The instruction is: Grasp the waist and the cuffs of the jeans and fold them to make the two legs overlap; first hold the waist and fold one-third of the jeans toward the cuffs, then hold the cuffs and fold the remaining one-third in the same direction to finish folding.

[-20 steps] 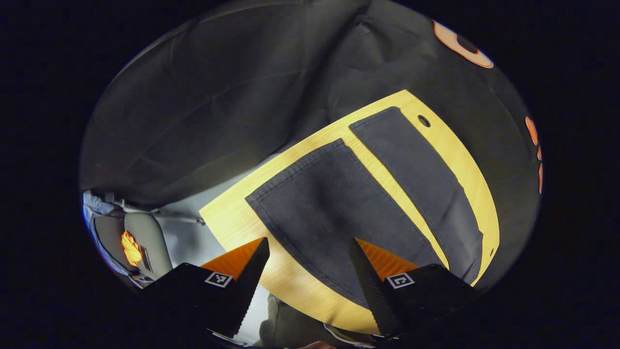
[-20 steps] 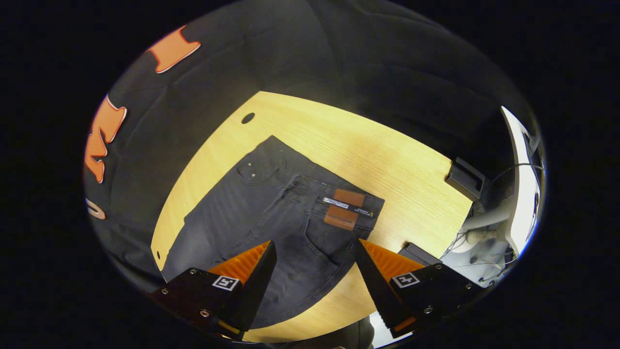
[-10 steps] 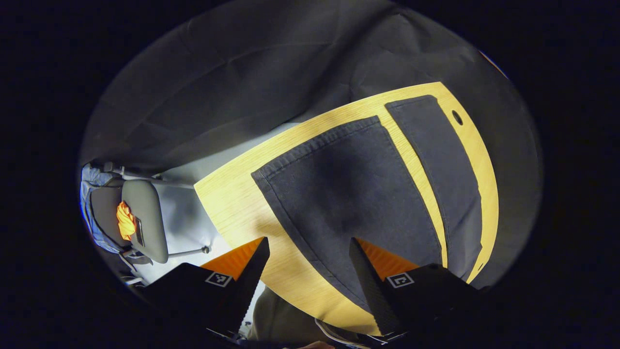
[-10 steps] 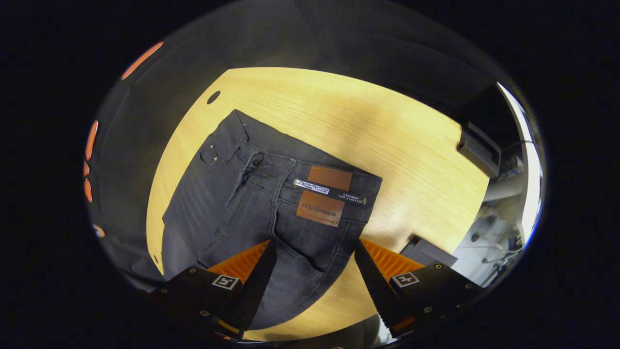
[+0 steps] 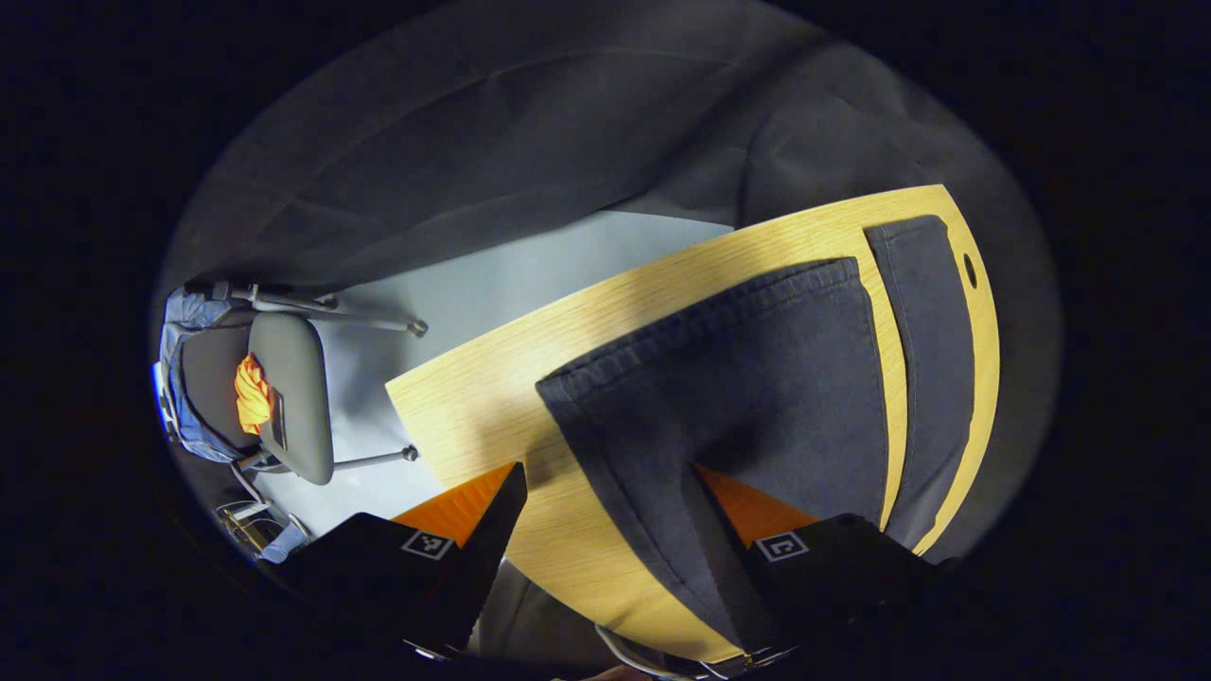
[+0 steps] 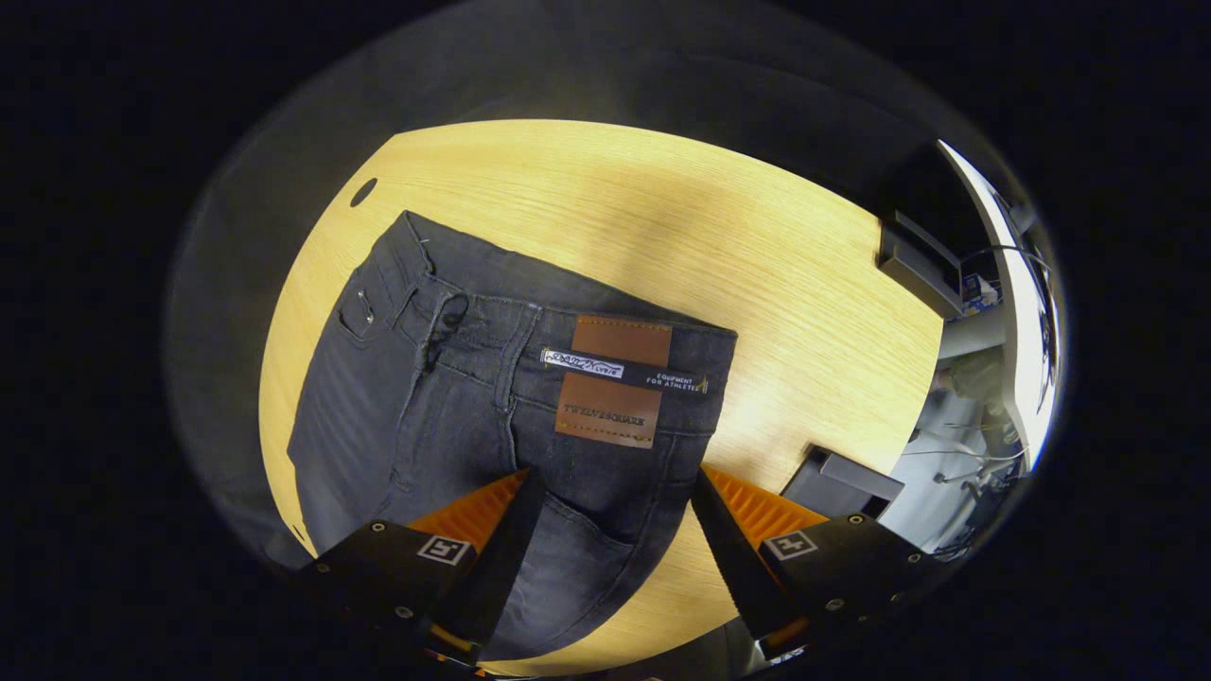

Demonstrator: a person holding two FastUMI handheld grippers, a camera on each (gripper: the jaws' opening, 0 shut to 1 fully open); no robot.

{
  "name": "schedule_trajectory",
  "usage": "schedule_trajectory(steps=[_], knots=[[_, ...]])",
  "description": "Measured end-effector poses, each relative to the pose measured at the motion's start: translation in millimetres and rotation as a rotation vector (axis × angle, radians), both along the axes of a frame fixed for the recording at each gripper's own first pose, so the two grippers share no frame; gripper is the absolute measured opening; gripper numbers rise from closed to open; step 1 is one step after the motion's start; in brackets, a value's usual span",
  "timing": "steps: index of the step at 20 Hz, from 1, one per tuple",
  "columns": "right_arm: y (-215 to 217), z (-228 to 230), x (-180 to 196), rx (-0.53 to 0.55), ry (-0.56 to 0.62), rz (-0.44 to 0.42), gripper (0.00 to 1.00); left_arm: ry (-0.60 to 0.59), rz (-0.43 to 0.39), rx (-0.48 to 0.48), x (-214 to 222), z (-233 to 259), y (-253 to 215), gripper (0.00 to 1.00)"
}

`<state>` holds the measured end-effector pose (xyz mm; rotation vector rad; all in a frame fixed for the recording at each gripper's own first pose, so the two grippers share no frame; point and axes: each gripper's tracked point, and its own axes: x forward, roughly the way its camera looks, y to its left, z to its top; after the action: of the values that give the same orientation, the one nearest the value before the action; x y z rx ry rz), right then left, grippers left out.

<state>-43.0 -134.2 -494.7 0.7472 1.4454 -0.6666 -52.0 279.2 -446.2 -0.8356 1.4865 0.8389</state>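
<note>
both grippers have closed in on the dark grey denim jeans [image 6: 473, 397] spread on the pale wooden table [image 6: 662, 236]; left gripper [image 5: 605, 530] and right gripper [image 6: 610, 530] gape wide, holding nothing; a shallow bite could catch one layer and skew the legs

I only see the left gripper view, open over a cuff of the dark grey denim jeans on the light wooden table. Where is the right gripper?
Observer: The right gripper is open over the waist end of the dark grey denim jeans, clamping nothing.
Operator: Is the waistband flat?
Observer: It lies flat on the light wooden table, with the brown leather patch facing up.
Operator: Anything nearby?
Observer: A grey box-like object sits at the table's edge, beside the waist corner.
</note>
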Motion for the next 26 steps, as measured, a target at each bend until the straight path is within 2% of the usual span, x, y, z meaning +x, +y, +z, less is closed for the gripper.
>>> schedule_trajectory(steps=[2, 4, 5, 6, 7, 8, 9, 10, 11, 12, 13, 14, 15, 16, 18, 20, 23, 26], knots=[[0.6, -2.2, -1.2, -0.011, 0.044, 0.030, 0.95, 0.009, 0.005, 0.017, 6.2, -9.2, 0.1, 0.98], [-3.4, -3.4, -5.6, -0.046, 0.077, 0.010, 0.93, 0.008, 0.030, 0.036, 8.7, -2.3, 0.9, 0.98], [-2.7, -1.8, -3.4, -0.048, 0.074, 0.020, 0.82, 0.001, 0.035, 0.041, 10.7, -3.2, -1.2, 0.95], [-4.9, -2.8, -6.8, -0.043, 0.068, 0.042, 0.81, -0.005, 0.029, 0.046, 15.2, 2.6, -2.9, 0.89], [-7.8, -0.7, -8.2, -0.049, 0.064, 0.024, 0.71, -0.020, 0.020, 0.055, 18.7, -0.9, -1.7, 0.79], [-6.0, -5.1, -4.1, -0.030, 0.039, -0.029, 0.57, -0.044, 0.014, 0.075, 27.0, -0.7, 0.2, 0.63], [-4.0, -3.4, -2.0, 0.013, 0.013, -0.035, 0.43, -0.056, 0.018, 0.087, 32.4, -5.6, -0.9, 0.46], [-6.6, -3.9, -6.5, 0.050, -0.036, -0.069, 0.43, -0.057, 0.013, 0.082, 35.9, -0.2, -2.1, 0.29], [-3.1, 1.1, -5.5, 0.105, -0.061, -0.156, 0.31, -0.086, 0.002, 0.080, 37.6, -2.9, -0.3, 0.13], [-4.3, -2.9, -2.7, 0.161, -0.092, -0.200, 0.19, -0.116, 0.002, 0.071, 39.5, 0.0, 0.8, 0.12], [-4.3, -1.8, -1.6, 0.186, -0.123, -0.233, 0.19, -0.140, -0.020, 0.049, 39.5, -0.5, -1.5, 0.02], [-5.7, 1.3, -0.7, 0.213, -0.146, -0.259, 0.19, -0.207, -0.018, 0.032, 46.5, -0.2, -2.7, 0.02], [-3.0, -8.2, 3.7, 0.216, -0.171, -0.290, 0.07, -0.250, -0.048, 0.025, 50.0, 4.3, -2.0, 0.01], [-2.0, 4.4, 3.0, 0.236, -0.193, -0.275, 0.06, -0.293, -0.064, 0.025, 55.1, 9.0, -1.3, 0.01], [-1.1, 9.1, 6.6, 0.260, -0.235, -0.291, 0.06, -0.369, -0.117, 0.037, 70.1, 17.5, -5.7, 0.01], [-5.8, 25.0, 19.7, 0.262, -0.308, -0.317, 0.06, -0.427, -0.136, 0.059, 82.2, 31.5, -2.8, 0.01], [-4.2, 37.0, 29.4, 0.240, -0.334, -0.262, 0.06, -0.485, -0.107, 0.047, 96.7, 50.4, -7.1, 0.01], [3.1, 59.7, 51.2, 0.254, -0.395, -0.231, 0.06, -0.549, -0.143, 0.051, 114.0, 71.9, -14.2, 0.01]])
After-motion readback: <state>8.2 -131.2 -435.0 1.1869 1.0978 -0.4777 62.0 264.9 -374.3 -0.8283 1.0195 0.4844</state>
